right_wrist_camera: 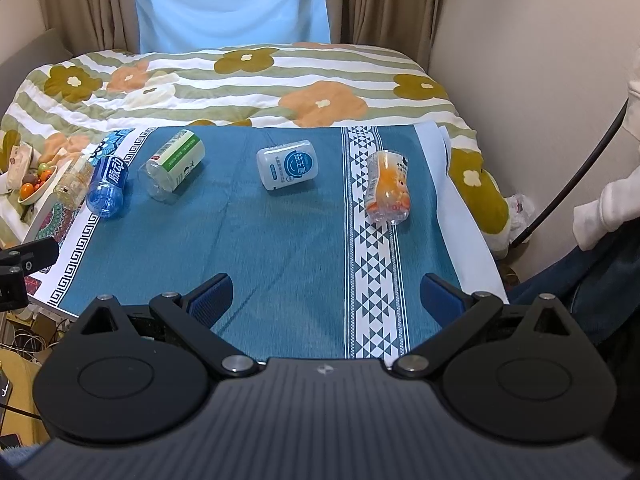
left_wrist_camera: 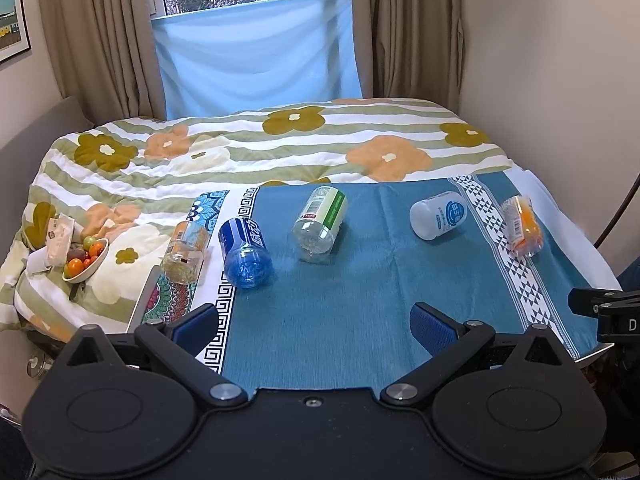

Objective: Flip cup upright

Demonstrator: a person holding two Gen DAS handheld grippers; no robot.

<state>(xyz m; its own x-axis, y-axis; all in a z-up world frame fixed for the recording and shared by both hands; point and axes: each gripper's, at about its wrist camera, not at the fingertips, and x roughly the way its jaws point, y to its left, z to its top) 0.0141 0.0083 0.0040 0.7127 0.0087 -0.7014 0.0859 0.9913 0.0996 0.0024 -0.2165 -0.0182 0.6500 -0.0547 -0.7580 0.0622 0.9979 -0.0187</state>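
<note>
Several cut-bottle cups lie on their sides on a blue tablecloth (left_wrist_camera: pixel 352 280). From left: an amber cup (left_wrist_camera: pixel 186 252), a blue cup (left_wrist_camera: pixel 244 252), a clear cup with a green label (left_wrist_camera: pixel 320 224), a white cup (left_wrist_camera: pixel 438 214) and an orange cup (left_wrist_camera: pixel 522 226). The right wrist view shows the amber cup (right_wrist_camera: pixel 74 182), blue cup (right_wrist_camera: pixel 106 190), green-label cup (right_wrist_camera: pixel 172 164), white cup (right_wrist_camera: pixel 288 164) and orange cup (right_wrist_camera: pixel 388 188). My left gripper (left_wrist_camera: pixel 314 326) is open and empty near the table's front edge. My right gripper (right_wrist_camera: pixel 326 298) is open and empty, also at the front.
A small dish of fruit (left_wrist_camera: pixel 86 260) and packets sit on the flowered quilt (left_wrist_camera: pixel 280 140) at the left. A patterned mat (left_wrist_camera: pixel 168 296) lies at the table's left edge. Walls and curtains close in behind and to the right.
</note>
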